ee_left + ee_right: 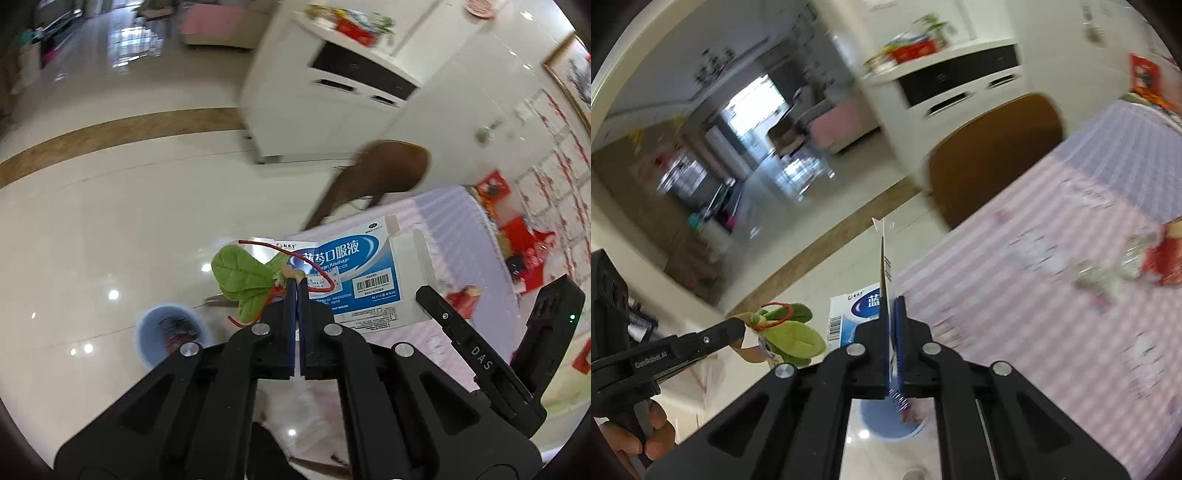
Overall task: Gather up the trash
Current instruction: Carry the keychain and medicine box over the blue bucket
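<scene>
Grippers are shown from their own wrist cameras, both raised over a glossy pale tiled floor (pixel 110 192) beside a table. The left gripper (pixel 296 282) has its blue-padded jaws pressed together on the stem end of a bunch of green leaves (pixel 243 278), which is bound by a red rubber band (pixel 295 258). In the right wrist view the same bunch (pixel 792 338) is seen pinched at the tip of the left gripper (pixel 738 328), and part of a hand (pixel 646 432) is seen around that gripper's handle at the lower left edge. The right gripper (pixel 892 301) has its jaws closed on a flattened blue and white medicine carton (pixel 884 266), held edge-on to its own camera. In the left wrist view the carton's printed face (pixel 351 273), with a barcode, is seen just beside the leaves, and the right gripper's black body (pixel 480 332) is seen at the right. A blue bin (pixel 171 334) stands on the floor below both grippers, with dark contents that are too blurred to identify. The table is covered by a pink and white striped cloth (pixel 1052 258). A brown chair (pixel 993 155) stands at its far edge, and a white cabinet (pixel 325 99) stands behind the chair. The background is blurred.
</scene>
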`<state>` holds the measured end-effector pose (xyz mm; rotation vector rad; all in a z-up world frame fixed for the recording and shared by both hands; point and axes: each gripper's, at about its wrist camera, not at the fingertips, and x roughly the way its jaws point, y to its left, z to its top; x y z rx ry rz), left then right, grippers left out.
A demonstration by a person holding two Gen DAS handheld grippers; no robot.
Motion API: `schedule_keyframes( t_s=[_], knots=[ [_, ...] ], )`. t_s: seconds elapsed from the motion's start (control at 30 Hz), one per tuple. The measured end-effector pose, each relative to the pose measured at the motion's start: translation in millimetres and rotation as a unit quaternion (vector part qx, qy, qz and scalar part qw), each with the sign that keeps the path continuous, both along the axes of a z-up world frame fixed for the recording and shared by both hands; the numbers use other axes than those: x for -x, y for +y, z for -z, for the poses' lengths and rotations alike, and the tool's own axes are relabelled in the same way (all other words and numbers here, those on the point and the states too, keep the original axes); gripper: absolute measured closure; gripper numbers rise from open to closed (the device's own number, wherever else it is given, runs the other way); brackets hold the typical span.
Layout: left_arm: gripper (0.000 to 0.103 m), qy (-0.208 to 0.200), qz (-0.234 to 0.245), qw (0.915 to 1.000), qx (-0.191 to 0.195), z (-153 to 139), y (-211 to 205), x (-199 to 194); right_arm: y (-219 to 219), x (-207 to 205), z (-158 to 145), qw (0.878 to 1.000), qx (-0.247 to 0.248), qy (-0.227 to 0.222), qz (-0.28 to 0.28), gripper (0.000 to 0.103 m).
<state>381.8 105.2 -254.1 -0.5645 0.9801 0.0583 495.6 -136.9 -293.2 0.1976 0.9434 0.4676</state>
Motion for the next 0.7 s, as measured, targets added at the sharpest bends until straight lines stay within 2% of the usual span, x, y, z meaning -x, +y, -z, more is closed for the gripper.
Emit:
schedule_keyframes(
  t_s=[0.3,0.5,0.7],
  knots=[
    [0.102,0.051,-0.054,0.9972,-0.007,43,91,68,111,44,51,0.996,0.035,0.043,-0.069,0.100],
    [0.102,0.068,-0.073,0.9950,0.001,58,129,84,151,61,69,0.992,0.063,0.057,-0.091,0.100],
    [0.102,0.071,-0.082,0.9941,0.009,63,146,86,178,69,78,0.989,0.085,0.062,-0.102,0.100]
  ],
)
